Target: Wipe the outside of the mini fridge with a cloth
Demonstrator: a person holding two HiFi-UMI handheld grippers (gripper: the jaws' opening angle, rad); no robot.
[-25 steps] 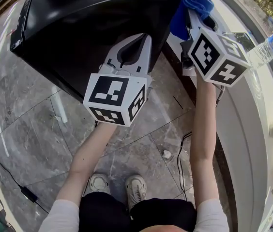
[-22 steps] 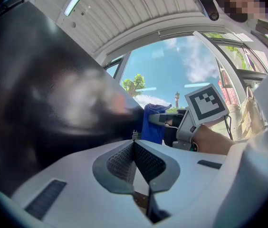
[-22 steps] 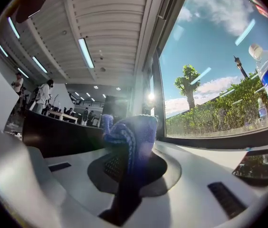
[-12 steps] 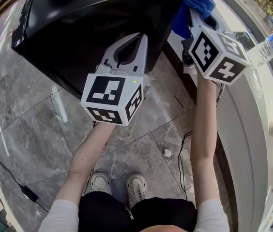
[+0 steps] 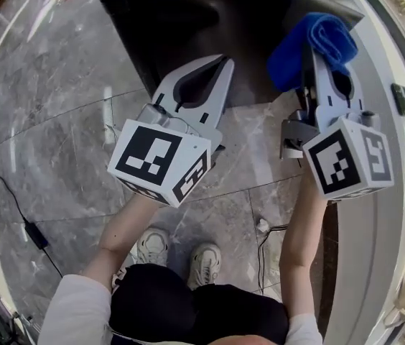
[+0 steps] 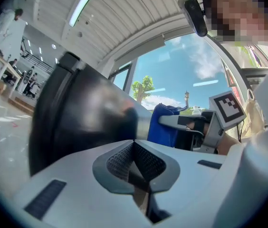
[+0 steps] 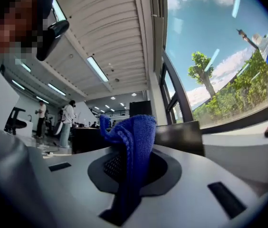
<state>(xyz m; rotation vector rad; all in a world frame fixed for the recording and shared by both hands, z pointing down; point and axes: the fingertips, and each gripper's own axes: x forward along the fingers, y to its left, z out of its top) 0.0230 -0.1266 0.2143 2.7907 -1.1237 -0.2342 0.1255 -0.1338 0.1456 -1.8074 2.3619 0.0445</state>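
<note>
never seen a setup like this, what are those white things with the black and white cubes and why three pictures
No robot: a person holds a two-jaw gripper in each hand; the patterned cubes are part of them. The head view looks down from a camera on the person's head at arms, shoes and the marble floor. The other two views come from cameras riding on each gripper, looking along its jaws. The left gripper is shut and empty. The right gripper is shut on a blue cloth, held up by the black mini fridge standing on the floor. Whether cloth touches fridge, I cannot tell.
</note>
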